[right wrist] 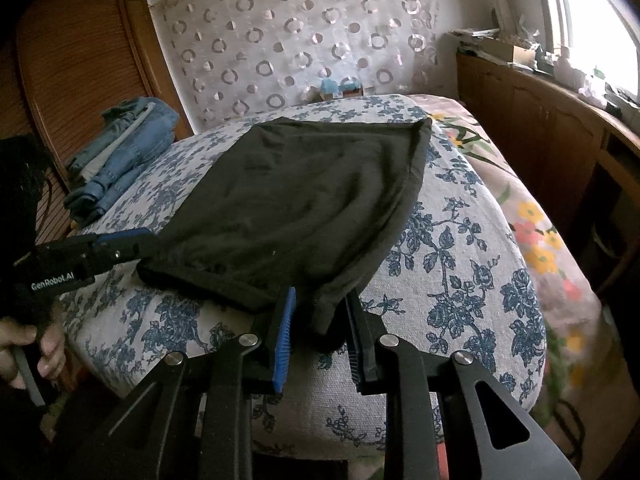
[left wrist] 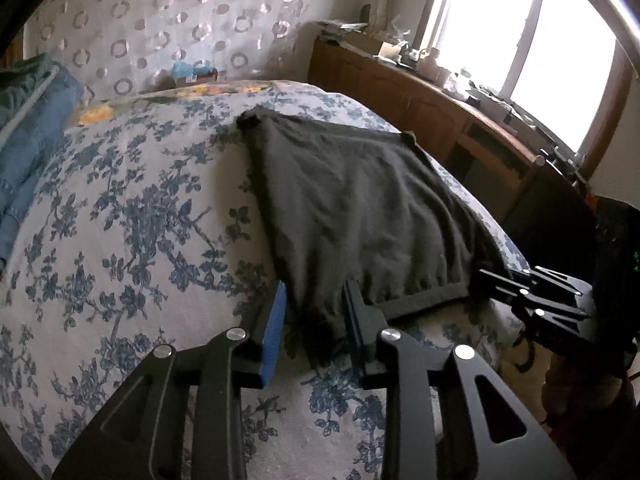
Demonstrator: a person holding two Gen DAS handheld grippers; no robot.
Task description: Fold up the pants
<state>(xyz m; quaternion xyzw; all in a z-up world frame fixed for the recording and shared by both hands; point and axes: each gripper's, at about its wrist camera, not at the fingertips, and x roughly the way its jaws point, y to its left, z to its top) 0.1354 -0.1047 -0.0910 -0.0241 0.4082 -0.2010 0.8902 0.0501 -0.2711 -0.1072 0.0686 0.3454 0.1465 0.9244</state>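
Observation:
Dark grey pants (left wrist: 360,200) lie spread on a bed with a blue floral cover; they also show in the right wrist view (right wrist: 296,196). My left gripper (left wrist: 316,300) is open, its jaws on either side of the near left corner of the cloth. My right gripper (right wrist: 320,308) is open, its jaws on either side of the near right corner, which droops between them. In the left wrist view the right gripper (left wrist: 504,280) shows at the cloth's waistband corner. In the right wrist view the left gripper (right wrist: 132,244) touches the cloth's left corner.
Folded blue jeans (right wrist: 120,152) are stacked at the bed's far left. A wooden sideboard (left wrist: 432,116) with clutter runs along the right under a bright window. A patterned headboard (right wrist: 296,40) stands behind the bed. A yellow-flowered sheet (right wrist: 536,232) hangs at the right edge.

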